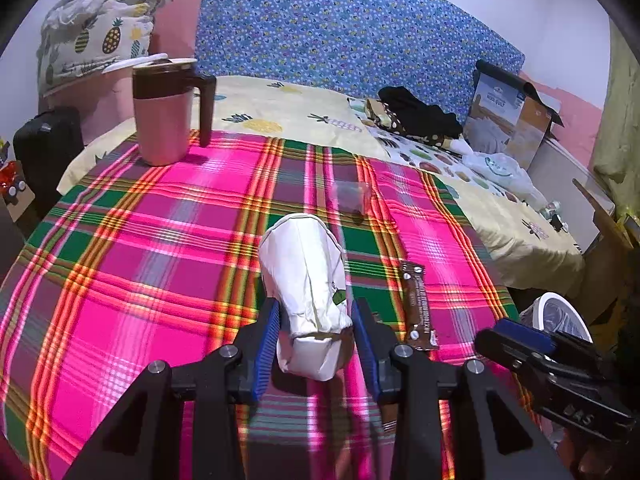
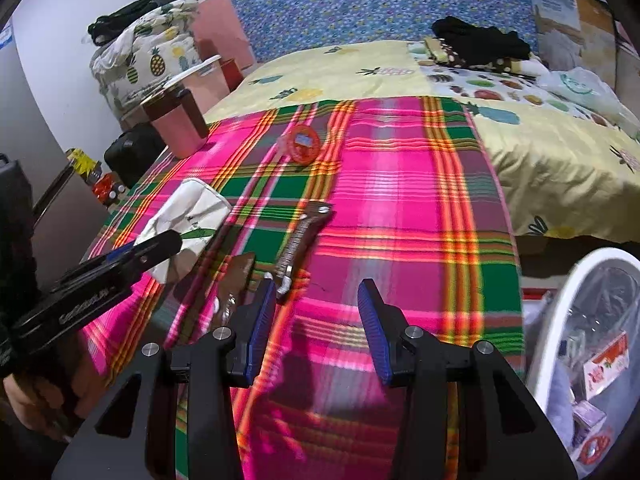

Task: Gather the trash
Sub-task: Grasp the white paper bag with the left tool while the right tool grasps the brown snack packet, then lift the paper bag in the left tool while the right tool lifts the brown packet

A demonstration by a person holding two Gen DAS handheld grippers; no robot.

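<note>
My left gripper (image 1: 316,312) is shut on a crushed white paper cup (image 1: 304,272), its blue pads pressing on the cup's lower end above the pink plaid cloth (image 1: 160,264). A brown snack wrapper (image 1: 418,306) lies flat just right of it. In the right wrist view the same cup (image 2: 192,208) and left gripper (image 2: 152,248) show at the left. My right gripper (image 2: 317,286) stands open over the cloth with nothing between its pads. The brown wrapper (image 2: 304,240) lies just ahead of its left finger, with a second brown scrap (image 2: 236,276) beside it. A red round lid (image 2: 304,144) lies farther back.
A white-rimmed bin (image 2: 580,340) lined with clear plastic and holding packets stands off the bed's right edge. A pink mug with a brown lid (image 1: 168,112) stands at the back left. A small clear plastic piece (image 1: 352,198) lies mid-cloth. Dark clothes (image 1: 420,116) and a box (image 1: 516,120) sit at the back right.
</note>
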